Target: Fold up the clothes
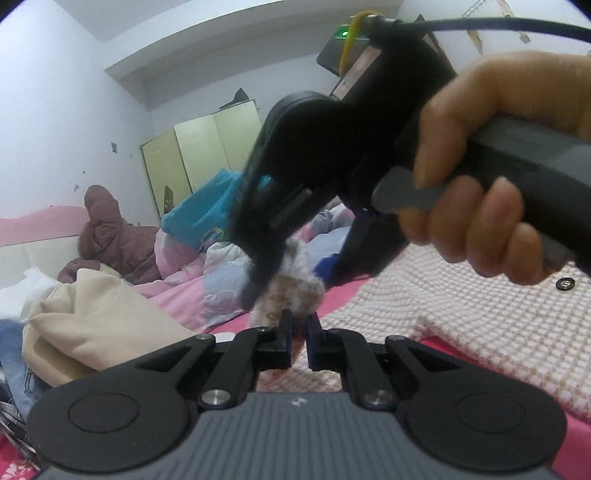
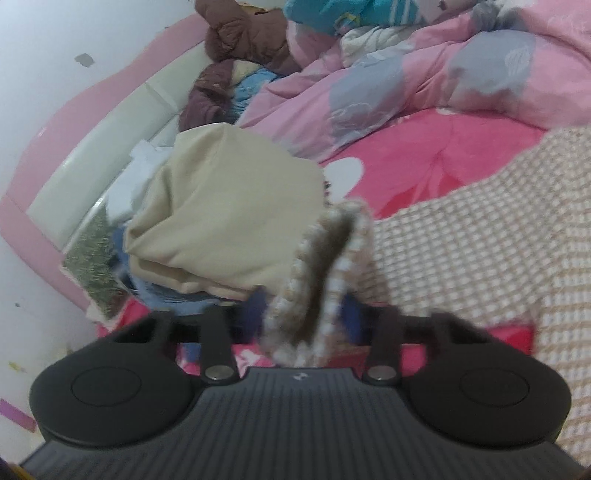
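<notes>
Only the left view shows a hand (image 1: 491,206) gripping the right gripper (image 2: 303,314); both it and the left gripper (image 1: 299,332) pinch the checked sweater (image 2: 480,236) over a pink bed (image 2: 436,155).

The room was lit softly and evenly, a cool daylight that washed the wall (image 1: 55,110) pale violet and left no hard shadows on the bed (image 2: 424,158). Both my fisheye views bent straight lines into curves, with dark vignetting at the corners. From my left wrist, my right gripper (image 1: 258,284) and the hand (image 1: 491,192) around it smeared with motion blur, while my own left gripper (image 1: 299,332) stayed crisp. From my right wrist, the checked garment (image 2: 480,240) pinched ahead blurred badly, as did the quilt (image 2: 406,74) near the bed's far edge. A green indicator light (image 1: 345,34) glowed sharply.
</notes>
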`<move>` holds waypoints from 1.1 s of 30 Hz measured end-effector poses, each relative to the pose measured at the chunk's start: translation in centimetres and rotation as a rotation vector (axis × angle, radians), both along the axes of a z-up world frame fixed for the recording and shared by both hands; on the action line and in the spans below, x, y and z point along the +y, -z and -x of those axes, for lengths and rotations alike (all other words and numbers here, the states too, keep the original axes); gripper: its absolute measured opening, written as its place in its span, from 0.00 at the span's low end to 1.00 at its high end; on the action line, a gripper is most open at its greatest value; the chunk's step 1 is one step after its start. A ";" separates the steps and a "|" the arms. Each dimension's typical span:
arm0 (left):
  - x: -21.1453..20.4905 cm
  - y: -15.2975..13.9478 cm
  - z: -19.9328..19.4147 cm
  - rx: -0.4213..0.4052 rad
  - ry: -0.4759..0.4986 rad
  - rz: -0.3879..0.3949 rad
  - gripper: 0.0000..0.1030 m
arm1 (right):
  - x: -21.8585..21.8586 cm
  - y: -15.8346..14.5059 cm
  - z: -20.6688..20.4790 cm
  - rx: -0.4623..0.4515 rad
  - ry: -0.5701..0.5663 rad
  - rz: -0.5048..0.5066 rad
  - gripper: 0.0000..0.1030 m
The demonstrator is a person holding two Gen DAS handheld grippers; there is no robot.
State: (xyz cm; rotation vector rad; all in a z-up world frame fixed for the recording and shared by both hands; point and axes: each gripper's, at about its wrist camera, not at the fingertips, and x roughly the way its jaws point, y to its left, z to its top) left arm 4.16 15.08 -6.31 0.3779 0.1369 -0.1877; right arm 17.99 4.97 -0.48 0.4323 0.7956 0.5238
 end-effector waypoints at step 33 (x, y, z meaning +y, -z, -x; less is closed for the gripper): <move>-8.2 -3.9 -5.0 -0.005 0.001 0.067 0.13 | -11.8 -6.7 2.3 -0.268 0.076 0.045 0.07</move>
